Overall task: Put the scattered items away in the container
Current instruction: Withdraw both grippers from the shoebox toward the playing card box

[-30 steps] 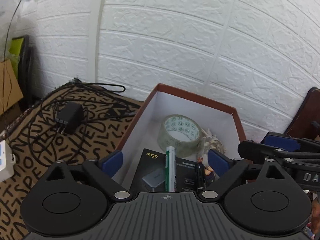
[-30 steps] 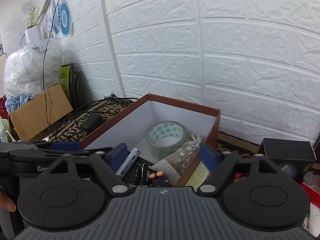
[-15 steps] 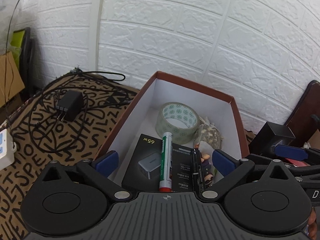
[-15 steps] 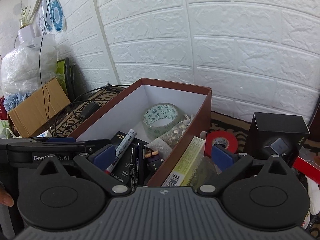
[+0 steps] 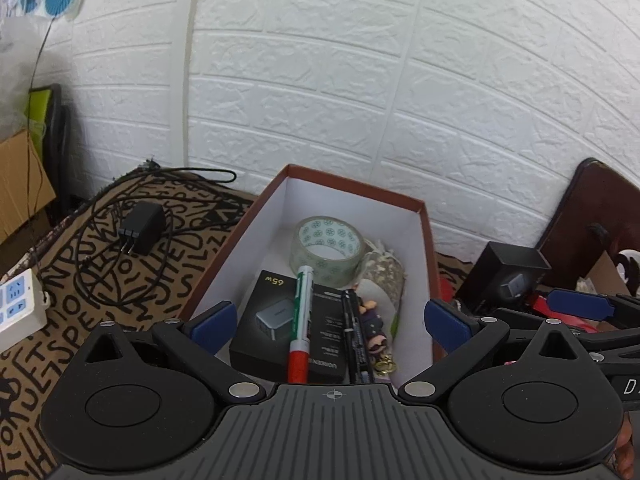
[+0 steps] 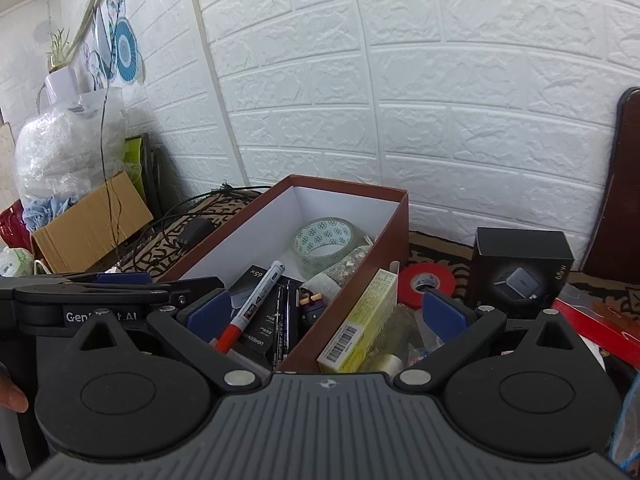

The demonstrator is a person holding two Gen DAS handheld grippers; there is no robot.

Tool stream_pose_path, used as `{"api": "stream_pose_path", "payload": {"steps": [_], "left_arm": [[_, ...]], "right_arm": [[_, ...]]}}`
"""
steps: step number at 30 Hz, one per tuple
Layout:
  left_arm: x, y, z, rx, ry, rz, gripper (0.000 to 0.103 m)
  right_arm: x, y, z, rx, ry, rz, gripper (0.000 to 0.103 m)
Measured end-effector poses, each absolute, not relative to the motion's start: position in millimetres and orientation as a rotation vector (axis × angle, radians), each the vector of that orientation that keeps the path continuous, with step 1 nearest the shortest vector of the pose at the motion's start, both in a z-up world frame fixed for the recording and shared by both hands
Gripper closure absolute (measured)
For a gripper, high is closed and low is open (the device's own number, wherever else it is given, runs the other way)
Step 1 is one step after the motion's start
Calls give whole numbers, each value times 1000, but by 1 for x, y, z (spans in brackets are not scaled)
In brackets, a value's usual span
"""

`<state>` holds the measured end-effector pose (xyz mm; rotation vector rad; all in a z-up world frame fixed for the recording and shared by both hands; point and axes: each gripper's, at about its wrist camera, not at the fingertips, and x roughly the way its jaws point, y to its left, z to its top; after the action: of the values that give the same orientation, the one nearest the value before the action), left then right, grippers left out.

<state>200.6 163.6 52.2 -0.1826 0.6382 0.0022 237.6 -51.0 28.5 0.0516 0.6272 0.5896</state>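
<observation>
From the left wrist, the left gripper (image 5: 328, 322) hung wide open and empty over the brown box (image 5: 426, 232), where a marker (image 5: 301, 312) lay lengthwise. From the right wrist, the right gripper (image 6: 326, 314) gaped empty; the yellow carton (image 6: 362, 322), outside the box's right wall, lay between its fingers, long axis pointing away.

The flat black charger box (image 5: 280, 316) lying in the brown container (image 5: 352, 194) is showing "65W" in gold at its far corner, and white lettering reading "UGREEN" is running along its near edge. A second black box (image 6: 522, 268) standing outside on the cloth is carrying a faint "65W" on its side. The left gripper's body (image 6: 100, 314) is displaying white letters "Gen" and "AI", the middle hidden. The yellow carton (image 6: 360, 328) is bearing a barcode, digits unreadable.
</observation>
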Motion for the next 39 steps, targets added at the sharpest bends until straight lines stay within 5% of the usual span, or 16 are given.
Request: {"api": "stream_pose_path", "payload": {"steps": [17, 39], "left_arm": [[102, 73, 17, -185, 636, -115, 0], [78, 6, -43, -102, 793, -180, 0]], "right_arm": [[132, -149, 6, 100, 598, 487, 1], [92, -214, -57, 26, 662, 402, 1]]}}
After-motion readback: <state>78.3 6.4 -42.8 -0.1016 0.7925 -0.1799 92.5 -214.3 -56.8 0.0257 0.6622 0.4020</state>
